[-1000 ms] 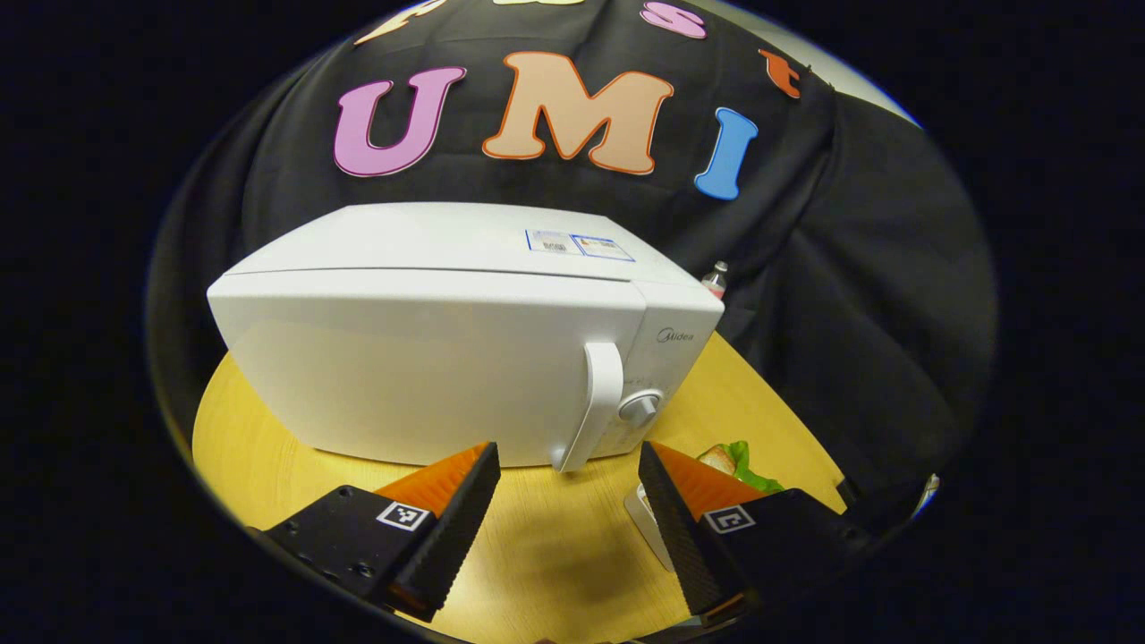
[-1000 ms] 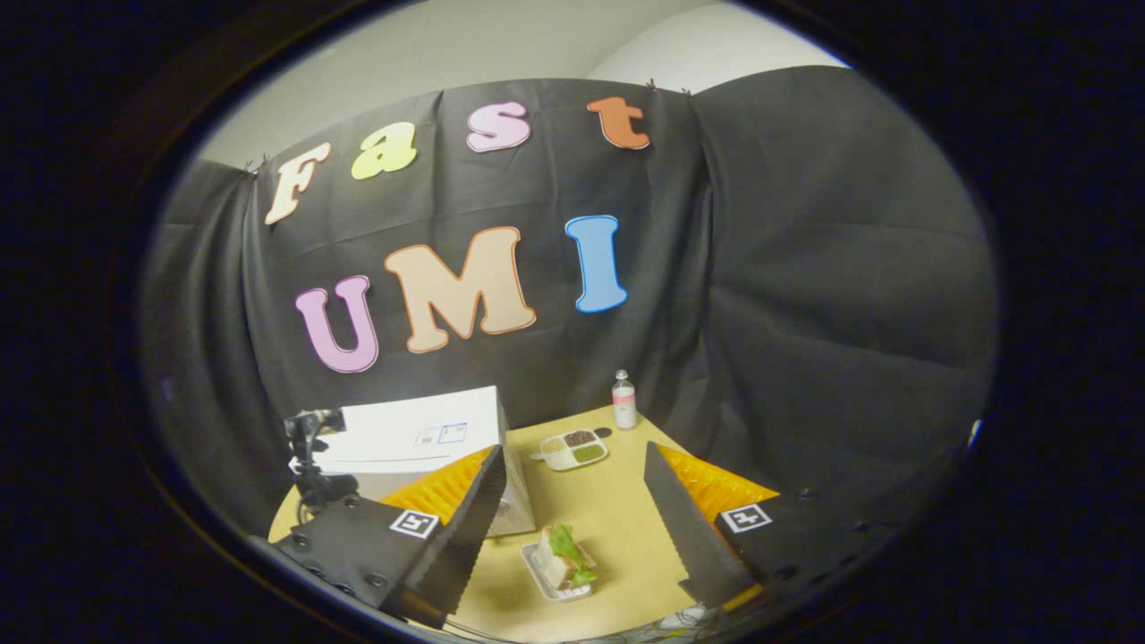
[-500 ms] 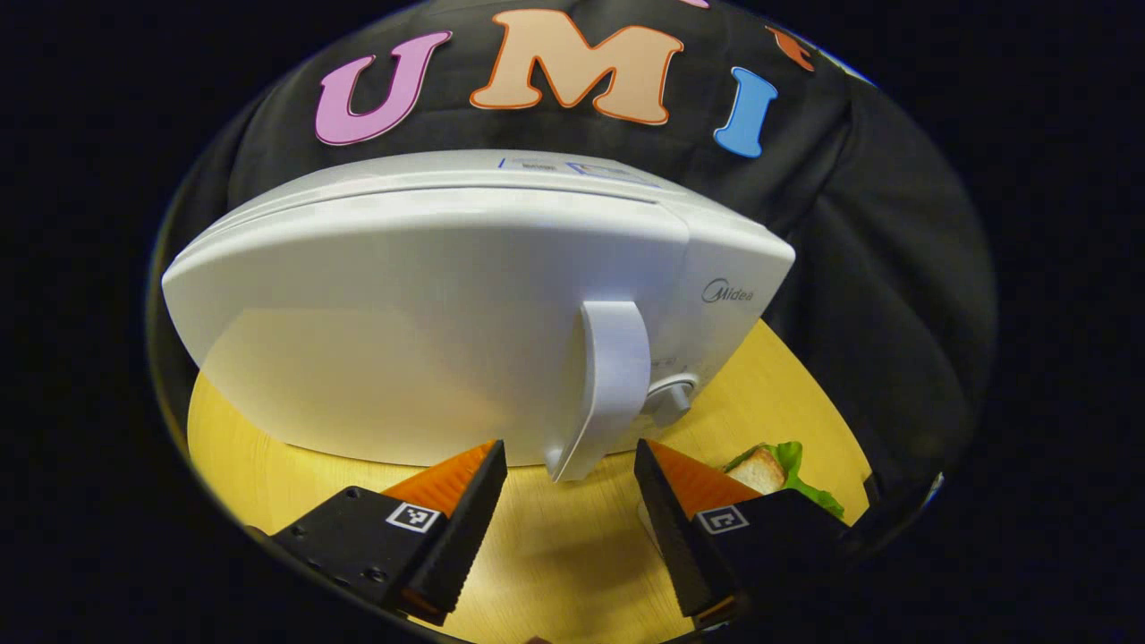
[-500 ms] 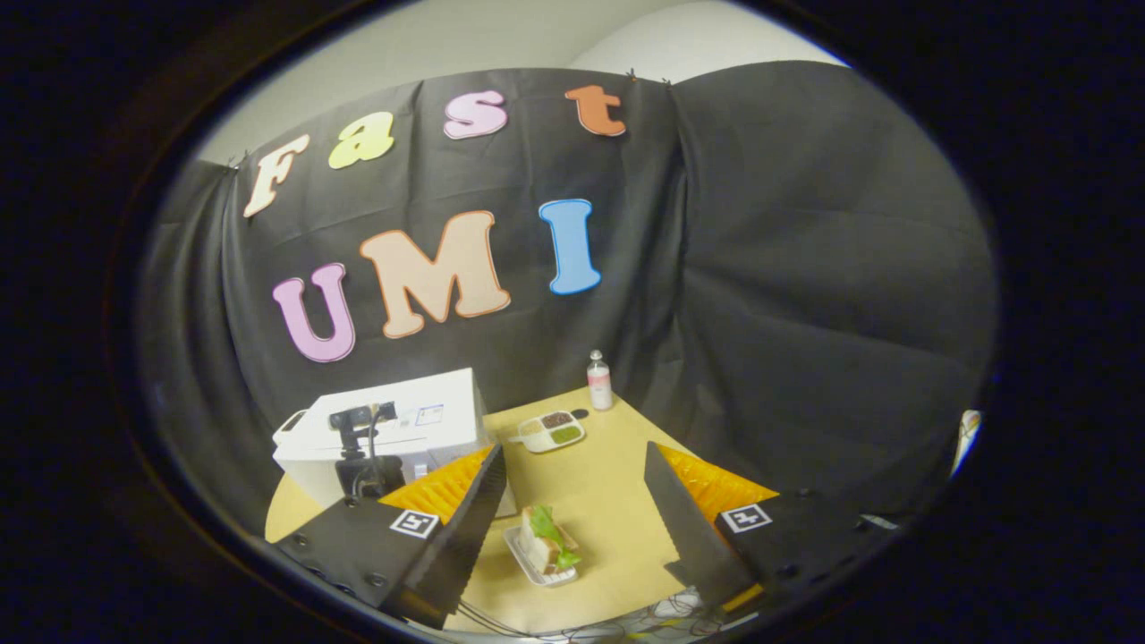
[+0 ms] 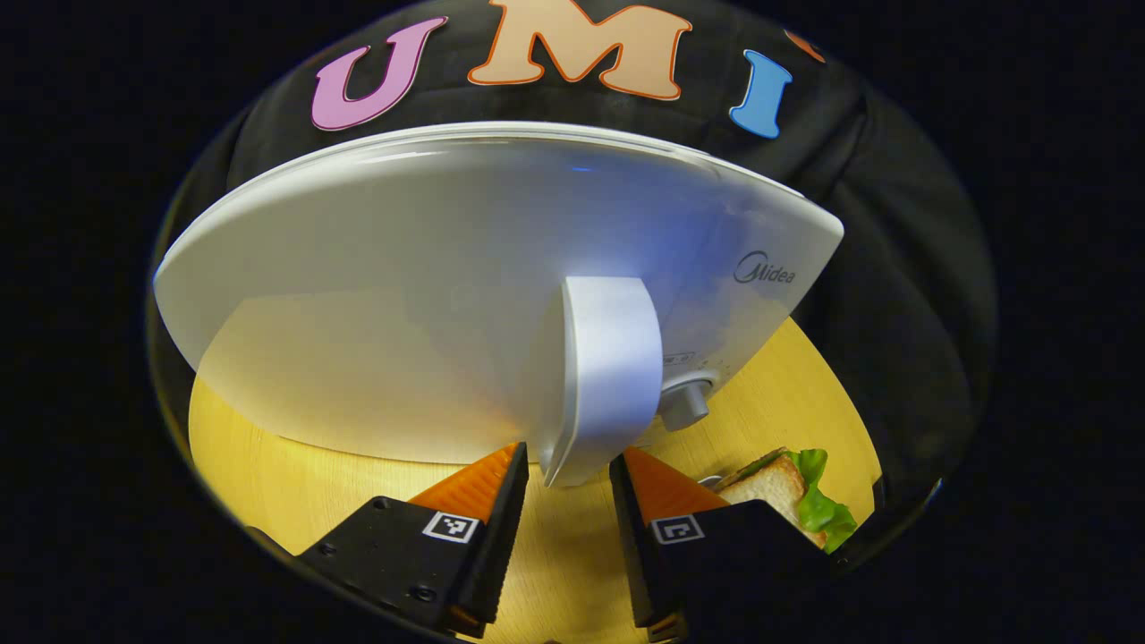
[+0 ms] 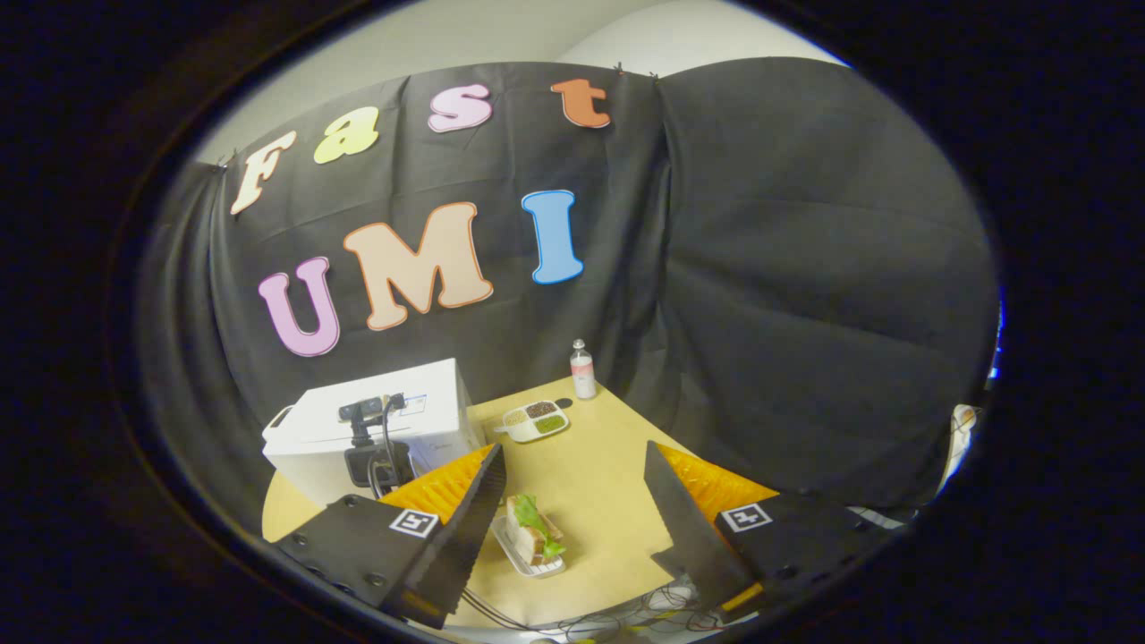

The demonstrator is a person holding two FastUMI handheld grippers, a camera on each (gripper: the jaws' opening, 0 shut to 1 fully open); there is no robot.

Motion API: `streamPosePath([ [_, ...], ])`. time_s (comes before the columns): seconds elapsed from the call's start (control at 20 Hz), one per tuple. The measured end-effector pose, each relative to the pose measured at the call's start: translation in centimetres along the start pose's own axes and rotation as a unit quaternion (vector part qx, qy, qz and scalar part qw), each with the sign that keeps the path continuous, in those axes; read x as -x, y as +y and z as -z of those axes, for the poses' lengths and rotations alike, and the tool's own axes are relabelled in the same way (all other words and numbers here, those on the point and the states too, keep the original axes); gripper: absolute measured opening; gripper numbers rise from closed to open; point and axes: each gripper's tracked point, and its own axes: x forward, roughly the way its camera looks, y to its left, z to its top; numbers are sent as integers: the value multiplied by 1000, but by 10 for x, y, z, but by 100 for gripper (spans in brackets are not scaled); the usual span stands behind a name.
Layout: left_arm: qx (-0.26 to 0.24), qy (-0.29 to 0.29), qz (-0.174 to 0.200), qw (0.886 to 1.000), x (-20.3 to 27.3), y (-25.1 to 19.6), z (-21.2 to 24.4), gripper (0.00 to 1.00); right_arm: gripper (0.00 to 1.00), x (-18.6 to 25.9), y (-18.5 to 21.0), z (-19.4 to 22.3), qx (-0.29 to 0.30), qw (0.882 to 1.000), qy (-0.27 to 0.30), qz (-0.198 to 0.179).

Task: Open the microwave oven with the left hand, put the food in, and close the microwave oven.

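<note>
Wooden table (image 5: pixel 268 465) held shut microwave (image 5: pixel 402 295); left gripper (image 5: pixel 567 478), spread, straddled door handle (image 5: pixel 601 376); next: pinch, pull.

Count, both views taken together:

- One microwave oven (image 5: pixel 429 295), white, on the bench (image 6: pixel 599 501); one door handle (image 5: pixel 601 376); one knob (image 5: pixel 684 404) seen beside the handle.
- One sandwich (image 6: pixel 533 528), with lettuce, sitting in one small white tray (image 6: pixel 526 560).
- One divided dish (image 6: pixel 535 420) with three compartments, each with a different filling.
- One small bottle (image 6: pixel 582 369) at the far edge of the bench.
- One bench, light wood.
- Two grippers: left gripper (image 5: pixel 567 470), right gripper (image 6: pixel 572 465). Two fingers on each, four in all. One square marker on each finger, four seen.
- One bundle of cables (image 6: pixel 590 622) at the near bench edge; number of strands not clear.
</note>
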Motion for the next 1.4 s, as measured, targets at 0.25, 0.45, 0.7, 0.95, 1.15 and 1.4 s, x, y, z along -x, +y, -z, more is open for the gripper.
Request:
streamPosePath([
  [0.25, -12, 13, -2, 1000, -1, 0, 0, 32, 98, 0, -2, -1, -10, 1000, -1, -4],
  [0.45, -39, 12, -19, 999, 0, 5, 1, 20, 98, 1, -3, 3, -12, 1000, 5, -9],
  [0.7, -32, -3, -18, 999, -1, 4, 0, 13, 98, 2, -6, 8, -12, 1000, 11, -13],
  [0.95, -19, -17, -26, 999, -1, 4, -2, 4, 98, 6, 0, 19, -12, 999, 25, -29],
  [1.15, -12, -26, -28, 999, -1, 4, -2, 4, 98, 4, 7, 30, -1, 998, 40, -47],
  [1.4, -9, -31, -30, 999, 0, 4, -2, 4, 98, -1, 10, 41, 16, 996, 59, -66],
])
